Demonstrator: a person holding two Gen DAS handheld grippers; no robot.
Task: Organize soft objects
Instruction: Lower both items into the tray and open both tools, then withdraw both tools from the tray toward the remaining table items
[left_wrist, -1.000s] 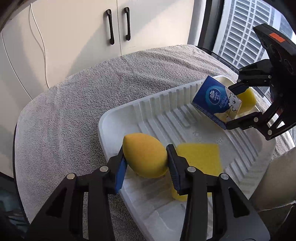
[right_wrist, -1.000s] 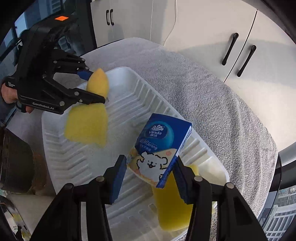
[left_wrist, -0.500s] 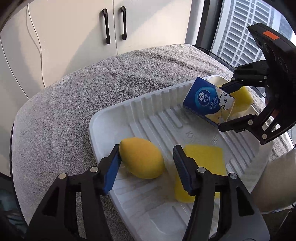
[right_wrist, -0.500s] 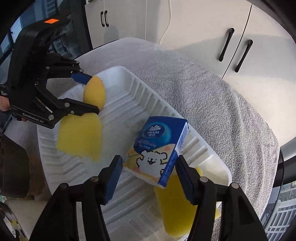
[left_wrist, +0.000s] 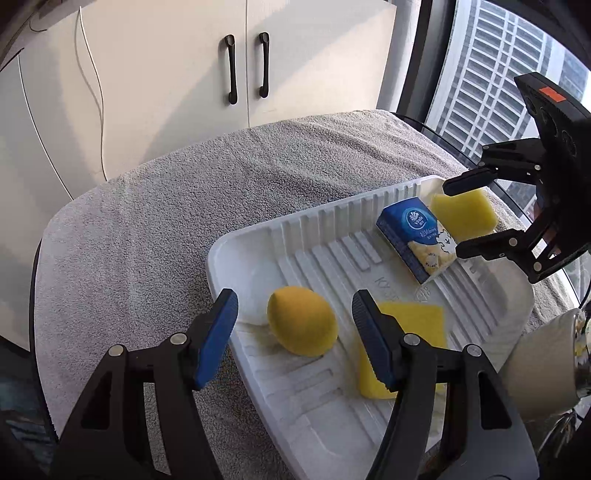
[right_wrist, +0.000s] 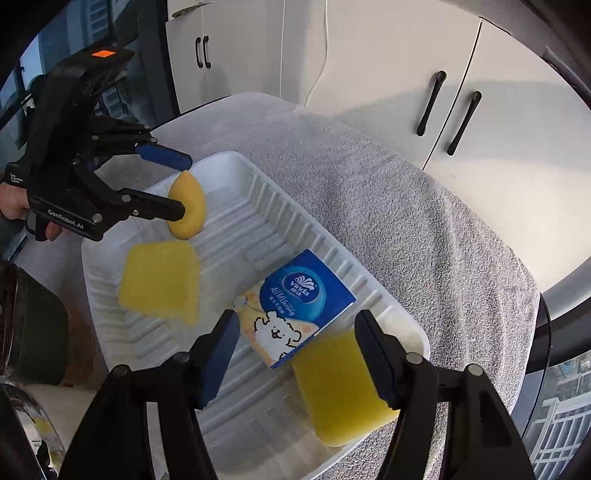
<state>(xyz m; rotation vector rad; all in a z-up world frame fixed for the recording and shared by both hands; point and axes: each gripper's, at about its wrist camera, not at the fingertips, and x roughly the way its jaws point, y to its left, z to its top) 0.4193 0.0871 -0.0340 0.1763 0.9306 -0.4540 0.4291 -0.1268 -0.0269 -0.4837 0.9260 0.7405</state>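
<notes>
While both pairs of jaws are opening, each soft thing they were set around lies free in the white tray (left_wrist: 236, 254), which sits on a grey towel (left_wrist: 155, 221) spread over the table. The left gripper (left_wrist: 291, 326) stands fairly wide with the egg-shaped yellow sponge (left_wrist: 301, 320) between its blue pads (left_wrist: 216, 334) but touching neither — it rests on the ribbed floor near the tray's corner. The right gripper (right_wrist: 293, 354) is likewise spread, and the blue tissue pack (right_wrist: 295, 304) lies between its jaws, apparently clear of both, leaning partly on a yellow sponge block (right_wrist: 340, 384) at the tray's end. A second, flat yellow sponge (left_wrist: 413, 332) lies beside the egg-shaped one, partly hidden behind the left gripper's inner finger. With all four soft things in the tray, the sorting looks close to finished, and the risks lie mostly in pulling away. The egg-shaped sponge is round and light; a pad brushing it on the way up could roll it along the ribs or over the low rim. The tissue pack sits tilted rather than flat, so a nudge from a finger might tip it off the block or slide it — and the block itself hangs near the tray's edge, so it may be pushed out. The tray looks light too, and a snagged rim could drag it across the towel.
</notes>
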